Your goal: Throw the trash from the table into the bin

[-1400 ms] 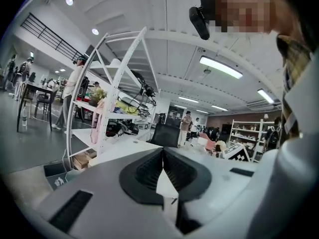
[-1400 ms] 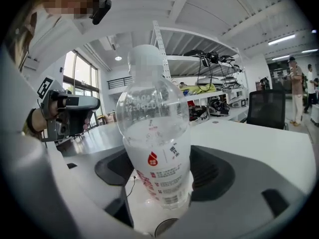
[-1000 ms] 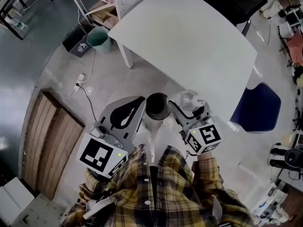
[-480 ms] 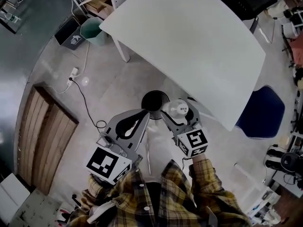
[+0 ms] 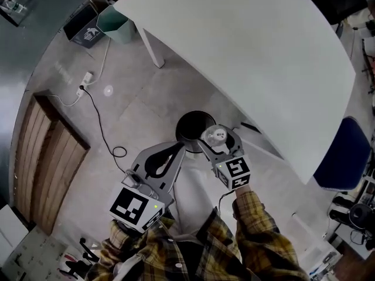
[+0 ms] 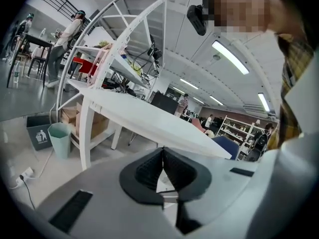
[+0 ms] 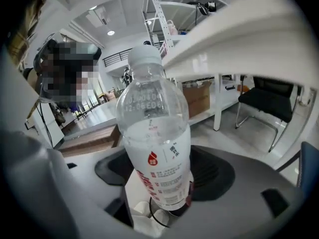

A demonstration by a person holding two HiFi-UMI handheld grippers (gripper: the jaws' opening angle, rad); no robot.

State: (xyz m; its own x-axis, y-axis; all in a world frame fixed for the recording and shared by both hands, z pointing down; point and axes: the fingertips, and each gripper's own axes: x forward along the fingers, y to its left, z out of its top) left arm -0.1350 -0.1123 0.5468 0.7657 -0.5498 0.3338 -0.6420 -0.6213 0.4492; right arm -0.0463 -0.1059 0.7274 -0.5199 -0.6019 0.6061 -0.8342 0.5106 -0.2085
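The right gripper's [image 7: 164, 173] dark ribbed jaws are clamped on the lower body of a clear plastic bottle with a white cap and a red-printed label [image 7: 153, 128], which rises between them cap uppermost. In the head view the right gripper [image 5: 215, 140] holds this bottle at the right rim of a round black bin [image 5: 188, 127], and the bottle overlaps the edge of the bin's dark opening. The left gripper's [image 6: 163, 153] jaws are pressed together tip to tip with nothing between them. In the head view its tips lie just beside the bin's lower left edge. The bin stands on a grey concrete floor [image 5: 135, 92] close to the near edge of a large white table [image 5: 252, 45]. By the table's far white leg stand a small pale green waste basket [image 5: 114, 23] and a dark grey box with a recycling mark [image 5: 82, 31]. A white power strip [image 5: 86, 78] with a black cable lies on the floor. Brown wooden boards [image 5: 44, 163] lie to the left, and a blue chair [image 5: 345, 157] sits at the right.
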